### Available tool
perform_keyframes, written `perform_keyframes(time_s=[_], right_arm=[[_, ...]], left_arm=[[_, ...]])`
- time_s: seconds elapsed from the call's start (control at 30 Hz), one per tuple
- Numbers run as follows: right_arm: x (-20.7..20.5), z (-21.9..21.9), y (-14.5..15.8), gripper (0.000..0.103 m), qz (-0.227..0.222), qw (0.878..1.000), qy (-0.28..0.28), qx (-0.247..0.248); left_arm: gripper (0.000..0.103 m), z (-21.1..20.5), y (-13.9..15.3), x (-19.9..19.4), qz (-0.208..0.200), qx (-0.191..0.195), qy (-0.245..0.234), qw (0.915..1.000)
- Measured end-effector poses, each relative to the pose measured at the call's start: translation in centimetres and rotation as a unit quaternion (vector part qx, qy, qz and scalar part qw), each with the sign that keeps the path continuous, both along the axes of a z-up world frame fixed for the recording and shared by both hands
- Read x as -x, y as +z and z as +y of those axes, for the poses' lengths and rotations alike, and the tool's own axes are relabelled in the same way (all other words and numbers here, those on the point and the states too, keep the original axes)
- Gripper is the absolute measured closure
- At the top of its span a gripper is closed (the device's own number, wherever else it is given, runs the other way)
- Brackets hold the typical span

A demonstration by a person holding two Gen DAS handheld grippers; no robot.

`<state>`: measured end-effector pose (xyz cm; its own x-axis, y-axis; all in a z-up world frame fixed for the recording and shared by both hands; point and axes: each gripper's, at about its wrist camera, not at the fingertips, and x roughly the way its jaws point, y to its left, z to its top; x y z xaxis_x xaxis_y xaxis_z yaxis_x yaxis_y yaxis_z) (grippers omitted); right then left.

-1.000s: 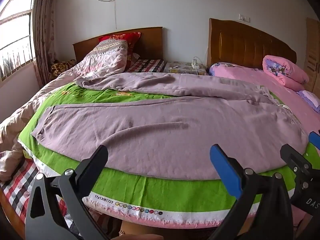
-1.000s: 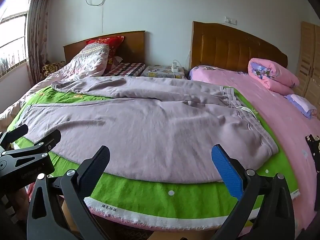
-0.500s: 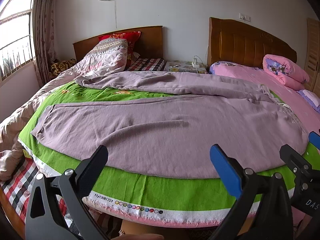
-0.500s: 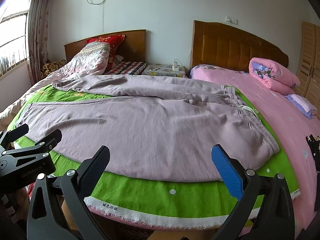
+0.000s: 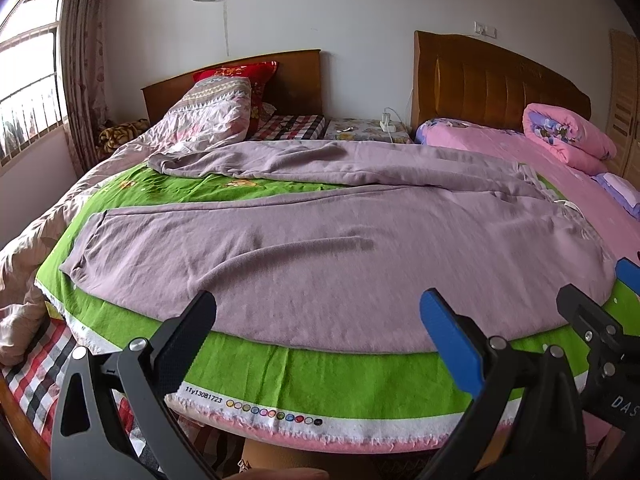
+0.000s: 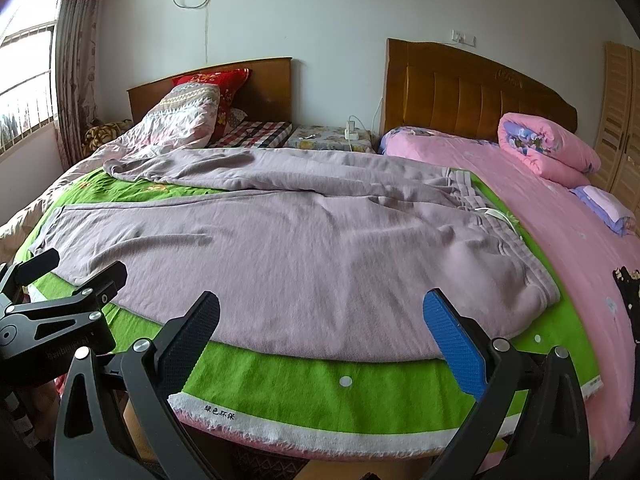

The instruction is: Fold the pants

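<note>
Between the camera and the bed's near edge, the left tongs (image 5: 318,330) stand with jaws wide apart and hold nothing; the right tongs (image 6: 320,330) stand likewise, apart and empty. Each pair hovers just short of the green sheet (image 5: 320,376), clear of the cloth. In the left view the right tongs show at the right edge; in the right view the left tongs show at the left edge, so the two are side by side.

Beyond them the pants (image 6: 280,248) lie spread across the sheet, lengthwise from left to right. The waistband (image 6: 480,208), with a pale drawstring, lies to the right; the near leg runs flat to the cuff (image 5: 86,248) at far left. The far leg (image 5: 320,160) trails behind, rumpled, its end at the sheet's far left.

The fabric appears soft, knitted and limp, light enough for a pinch, and likely to sag and drag wherever unsupported. Suitable holds, by judgement: the waistband's near corner for the right tongs, the near cuff for the left, since doubled hems resist slipping. No fold appears made yet.
</note>
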<state>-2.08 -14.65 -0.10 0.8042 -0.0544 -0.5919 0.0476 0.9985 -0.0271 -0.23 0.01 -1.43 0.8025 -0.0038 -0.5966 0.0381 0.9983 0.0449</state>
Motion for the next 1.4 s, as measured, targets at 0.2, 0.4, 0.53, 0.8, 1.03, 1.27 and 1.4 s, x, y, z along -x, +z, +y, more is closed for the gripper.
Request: perform_keyframes(time_s=[0.2,0.4,0.53,0.8,1.03,1.27,1.4], right_arm=[[-0.06,-0.08,0.04,0.004,0.0,1.0,0.001,0.0],[0.12,-0.02,-0.51,0.004,0.003,1.0,0.0,-0.002],[0.08,-0.01,-0.62,0.004,0.005,1.0,0.0,-0.002],[-0.05,-0.05,-0.65,0.004,0.01,1.0,-0.001,-0.002],[-0.05,-0.07,-0.68,0.004,0.011,1.0,-0.001,-0.003],[-0.06,-0.28,-0.77,0.004,0.013,1.0,-0.003,-0.003],[-0.07,-0.41,-0.74,0.004,0.015,1.0,-0.005,-0.002]], left_arm=[[0.001,-0.09,-0.07,0.0,0.001,-0.001,0.0,1.0],[0.001,-0.08,-0.07,0.0,0.001,-0.001,-0.001,1.0],[0.001,-0.08,-0.06,0.01,0.001,-0.001,-0.001,1.0],[0.001,0.01,-0.16,0.05,0.003,-0.001,-0.001,1.0],[0.001,0.08,-0.26,0.04,0.002,-0.001,-0.001,1.0],[0.001,0.07,-0.27,0.05,0.002,-0.002,-0.001,1.0],[0.001,0.06,-0.25,0.04,0.002,-0.001,-0.001,1.0]])
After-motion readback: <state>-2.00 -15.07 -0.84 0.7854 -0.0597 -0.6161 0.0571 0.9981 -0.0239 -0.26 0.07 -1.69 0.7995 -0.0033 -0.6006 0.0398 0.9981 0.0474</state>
